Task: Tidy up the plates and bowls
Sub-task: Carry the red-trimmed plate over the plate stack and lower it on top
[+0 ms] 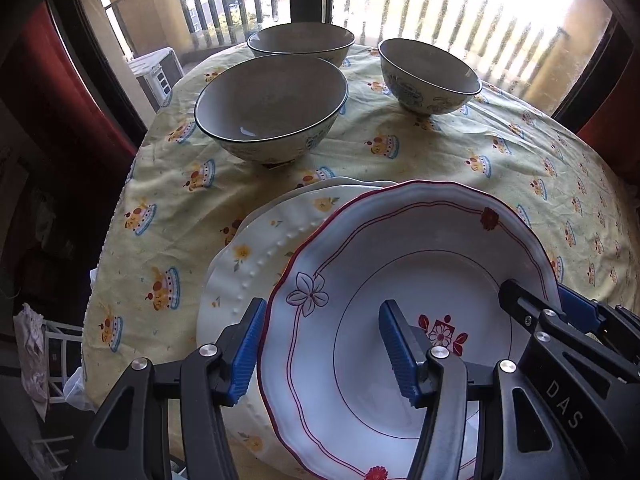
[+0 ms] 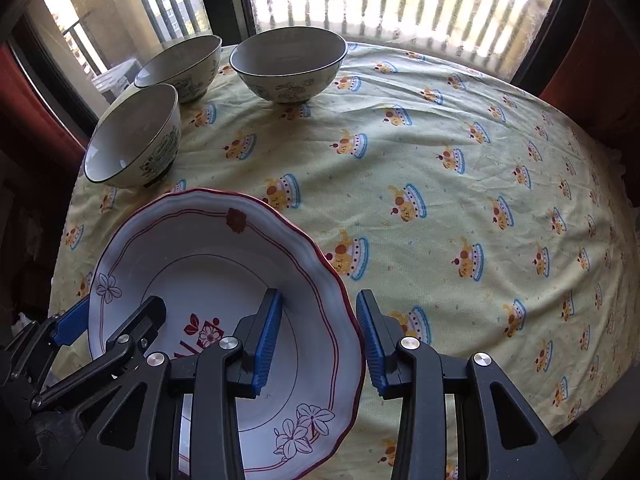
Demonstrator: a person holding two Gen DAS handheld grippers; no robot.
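Harsh daylight blows out the window (image 1: 460,12) behind; the table (image 2: 440,160) sits dimmer, bowls (image 1: 272,108) backlit. Fisheye bends edges; corners go dark.

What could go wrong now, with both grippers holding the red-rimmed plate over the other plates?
1. The red-rimmed plate is held only at its opposite edges by the left gripper and the right gripper; uneven motion may tilt it or let it slip.
2. It hangs off-centre over the yellow-flowered plate, so it might land askew or knock that rim.
3. The nearest bowl stands close behind; pushing forward may hit it.
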